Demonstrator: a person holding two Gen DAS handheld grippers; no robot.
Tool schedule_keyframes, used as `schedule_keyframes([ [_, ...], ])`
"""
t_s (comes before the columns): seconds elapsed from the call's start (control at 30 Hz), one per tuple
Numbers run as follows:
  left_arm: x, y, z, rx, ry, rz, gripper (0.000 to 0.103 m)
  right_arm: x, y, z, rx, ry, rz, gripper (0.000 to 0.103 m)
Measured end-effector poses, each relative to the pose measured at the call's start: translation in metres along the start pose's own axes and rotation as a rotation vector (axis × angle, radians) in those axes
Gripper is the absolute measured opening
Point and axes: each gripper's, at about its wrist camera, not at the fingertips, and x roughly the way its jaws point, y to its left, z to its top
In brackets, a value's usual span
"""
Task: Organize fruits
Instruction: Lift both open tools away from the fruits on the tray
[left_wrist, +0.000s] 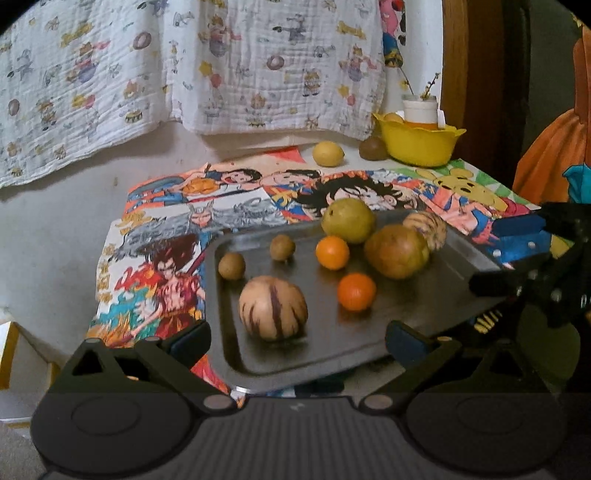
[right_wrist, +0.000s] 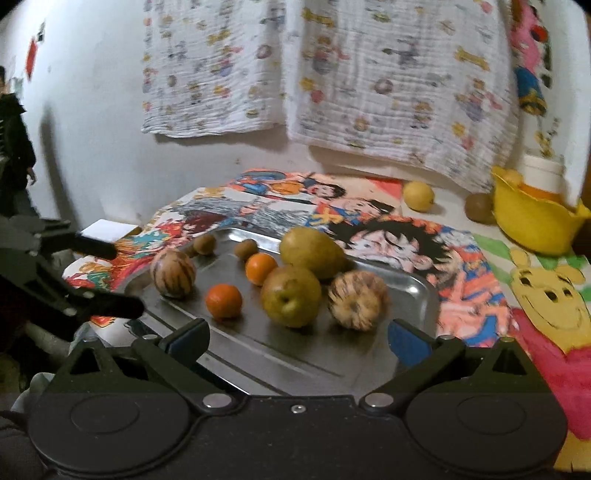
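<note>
Both grippers, left gripper (left_wrist: 297, 338) and right gripper (right_wrist: 299, 338), hang with jaws spread, empty, at the near edge of the tray (left_wrist: 424, 314) holding the fruit. Best take the striped melon (left_wrist: 272, 307) first, squarely across its middle.

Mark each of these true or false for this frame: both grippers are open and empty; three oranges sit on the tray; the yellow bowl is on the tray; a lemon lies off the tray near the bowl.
1. Both the left gripper and the right gripper are open and empty. True.
2. Three oranges sit on the metal tray. False: only two, one orange and another orange.
3. The yellow bowl is on the tray. False: it stands on the table behind it.
4. A lemon lies off the tray near the bowl. True.
</note>
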Motion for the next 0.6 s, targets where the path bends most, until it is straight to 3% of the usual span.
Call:
schedule_keyframes([
  [0.4, -0.005, 0.02, -0.011, -0.057, 0.105, 0.06, 0.102, 0.003, -0.008, -0.002, -0.083, -0.001, -0.154, 0.102],
  [0.6, -0.011, 0.045, -0.004, -0.124, 0.104, 0.131, 0.102, 0.011, -0.014, 0.004, -0.078, -0.035, -0.161, 0.102],
])
